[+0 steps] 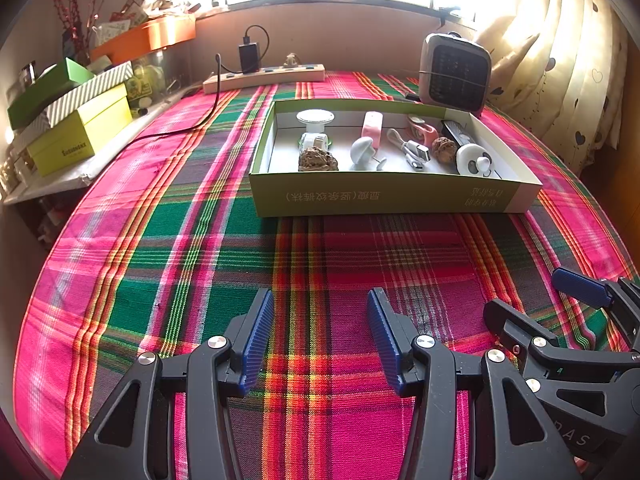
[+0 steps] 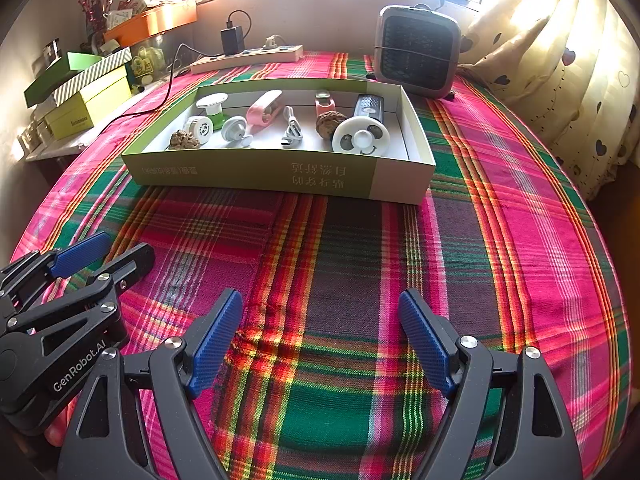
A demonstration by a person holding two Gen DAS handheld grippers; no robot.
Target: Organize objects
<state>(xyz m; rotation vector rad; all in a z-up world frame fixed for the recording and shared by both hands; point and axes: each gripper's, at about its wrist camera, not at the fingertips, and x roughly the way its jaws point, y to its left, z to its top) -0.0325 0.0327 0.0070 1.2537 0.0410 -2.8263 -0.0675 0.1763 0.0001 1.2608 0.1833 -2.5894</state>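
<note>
A shallow green-and-white cardboard box [image 1: 384, 196] [image 2: 256, 174] lies on the plaid cloth ahead of both grippers. Inside it lie a white round panda-face fan [image 2: 361, 136] [image 1: 474, 159], a pink holder [image 2: 264, 109], a white cable [image 2: 292, 130], two walnuts [image 2: 329, 122] [image 1: 317, 160], a white mushroom-shaped piece [image 1: 362, 151] and a black remote-like bar [image 2: 369, 106]. My left gripper [image 1: 320, 336] is open and empty, low over the cloth. My right gripper [image 2: 320, 340] is open and empty, beside the left one, which shows in its view [image 2: 104, 256].
A small grey heater [image 2: 418, 50] stands behind the box at the right. A power strip [image 2: 248, 56] with a black charger lies at the back. Stacked green and striped boxes [image 1: 76, 116] sit on a shelf at the left. Curtains [image 2: 568, 64] hang at the right.
</note>
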